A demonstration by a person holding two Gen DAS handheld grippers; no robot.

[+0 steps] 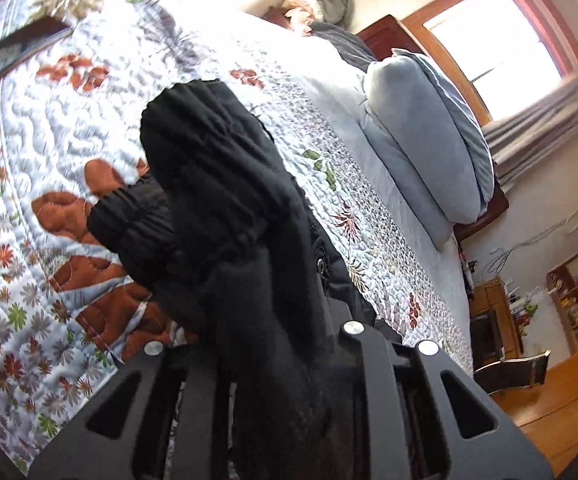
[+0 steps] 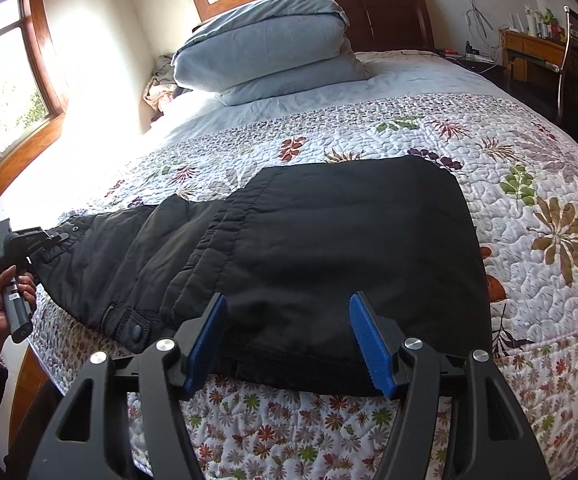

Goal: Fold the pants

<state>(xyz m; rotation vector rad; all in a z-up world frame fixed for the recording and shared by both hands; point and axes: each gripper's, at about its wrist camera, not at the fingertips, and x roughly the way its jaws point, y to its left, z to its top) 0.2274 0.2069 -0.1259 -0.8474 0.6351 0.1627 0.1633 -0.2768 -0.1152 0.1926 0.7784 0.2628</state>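
Black padded pants [image 2: 329, 240] lie across the floral quilt, folded over at the right into a broad flat panel. My right gripper [image 2: 289, 340] is open, its blue pads [image 2: 369, 340] hovering over the near hem of that panel. My left gripper [image 2: 29, 244] is at the far left end of the pants, shut on the waistband. In the left wrist view the black fabric [image 1: 229, 220] bunches up from between the left gripper's fingers, which it hides.
The quilt [image 2: 529, 240] covers the bed. Folded blue bedding [image 2: 273, 44] is stacked at the headboard. Windows are on the left wall. A wooden desk [image 2: 537, 52] and chair stand to the right of the bed. A dark flat object [image 1: 17, 48] lies on the quilt.
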